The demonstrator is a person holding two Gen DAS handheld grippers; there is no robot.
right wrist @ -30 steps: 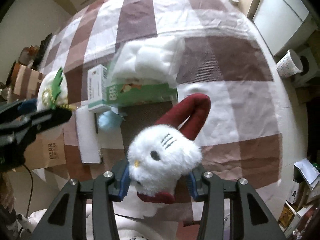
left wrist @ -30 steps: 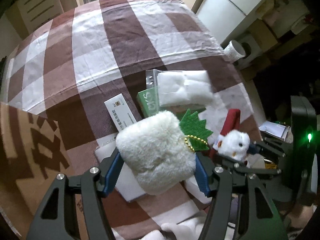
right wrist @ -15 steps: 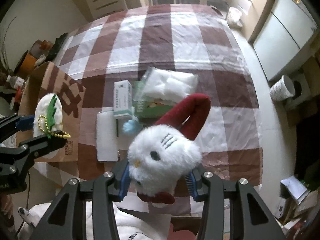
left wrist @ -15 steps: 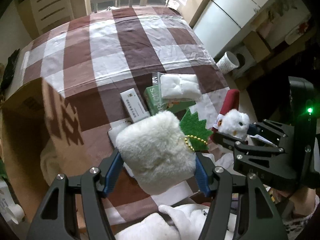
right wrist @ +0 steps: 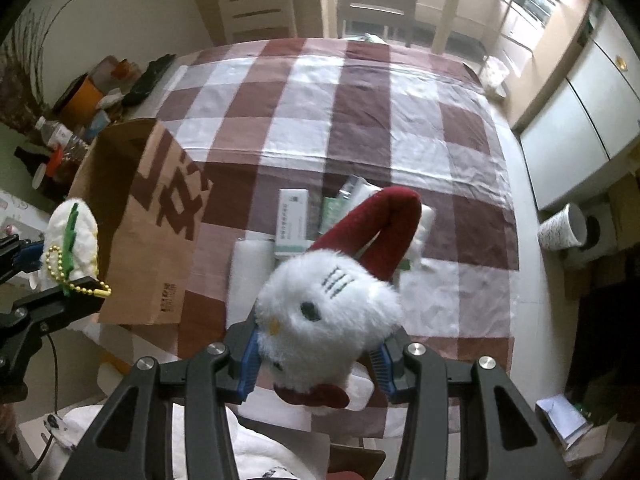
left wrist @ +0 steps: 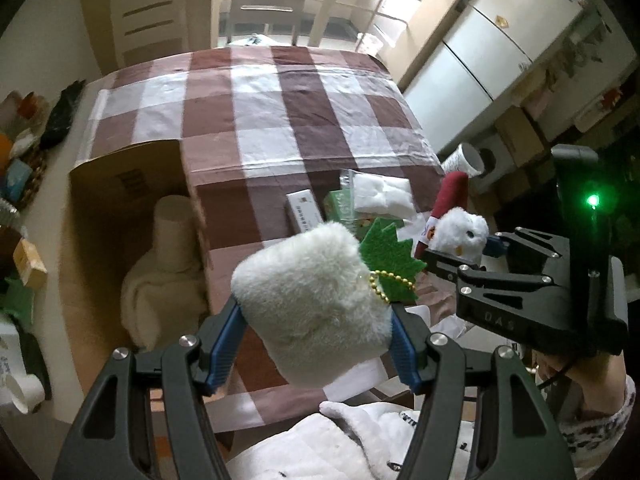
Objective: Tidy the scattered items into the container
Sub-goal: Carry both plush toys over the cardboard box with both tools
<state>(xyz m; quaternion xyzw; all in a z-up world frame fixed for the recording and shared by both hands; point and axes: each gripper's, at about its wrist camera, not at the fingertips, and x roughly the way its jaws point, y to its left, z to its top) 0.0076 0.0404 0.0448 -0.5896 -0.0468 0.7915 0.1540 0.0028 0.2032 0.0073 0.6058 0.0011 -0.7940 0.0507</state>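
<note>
The white plush pouch [left wrist: 316, 304] sits clenched in the left gripper [left wrist: 316, 344], and the cat plush [right wrist: 328, 316] in the right gripper [right wrist: 316, 360]; both have risen off the checked tablecloth [left wrist: 280, 112]. The cardboard box [left wrist: 120, 184] (open, lower left of the left view) now shows its inside, so dropping in looks next

**Two plush toys aloft, more items on the surface beside the box**

A fluffy cream plush [left wrist: 316, 312] with a green felt leaf and gold bead chain hangs above the surface's near edge. A white cat plush [right wrist: 326, 320] with a dark red loop hangs alongside. An open cardboard box [right wrist: 132, 216] stands at the left edge; a white carton [right wrist: 292, 218], green packet [left wrist: 340, 206] and cotton bag [left wrist: 382, 196] lie together near the middle.
</note>
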